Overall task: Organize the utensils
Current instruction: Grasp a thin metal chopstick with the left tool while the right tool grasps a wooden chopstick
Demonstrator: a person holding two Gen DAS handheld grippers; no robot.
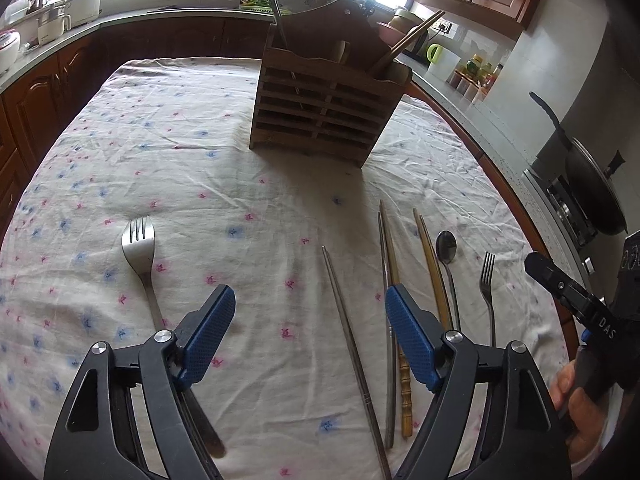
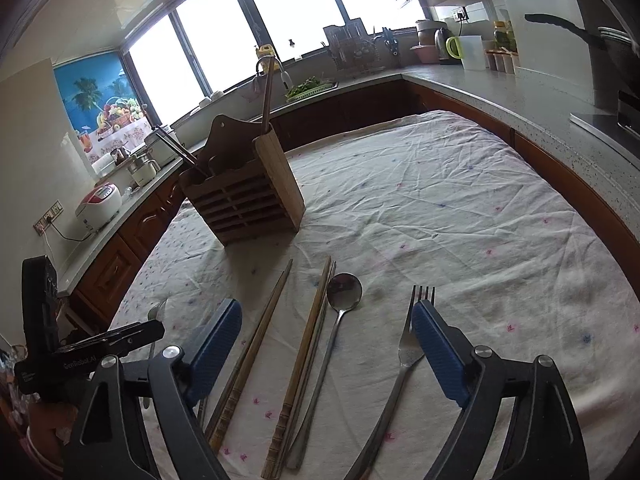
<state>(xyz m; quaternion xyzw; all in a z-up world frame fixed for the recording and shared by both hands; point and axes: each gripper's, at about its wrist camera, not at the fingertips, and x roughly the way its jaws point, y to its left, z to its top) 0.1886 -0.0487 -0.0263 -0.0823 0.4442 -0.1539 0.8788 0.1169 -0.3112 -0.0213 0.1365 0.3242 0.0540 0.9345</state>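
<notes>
A desk (image 1: pixel 208 168) covered with a wrinkled white cloth dotted with small pink and blue flowers fills both views. Toward its far side stands a slatted wooden utensil holder (image 1: pixel 324 108), already holding a long metal handle (image 1: pixel 274 4) and a pair of wooden chopsticks (image 1: pixel 408 42).

The left gripper (image 1: pixel 310 338) hovers low over the cloth with its blue-padded jaws spread wide, holding nothing. A broad fork (image 1: pixel 140 258) lies just left of its left finger, the handle passing underneath that finger. A metal chopstick (image 1: pixel 348 336) lies on the cloth between the fingers. Near the right finger lie more chopsticks, some metal, some wooden (image 1: pixel 394 280).

The right gripper (image 2: pixel 326 344) is also wide open and empty. Between its fingers lie wooden and metal chopsticks (image 2: pixel 308 344) and a spoon (image 2: pixel 344 292), bowl pointing toward the holder. A slim fork (image 2: pixel 410 344) lies just beside the right finger, its tines partly hidden by the blue pad.
</notes>
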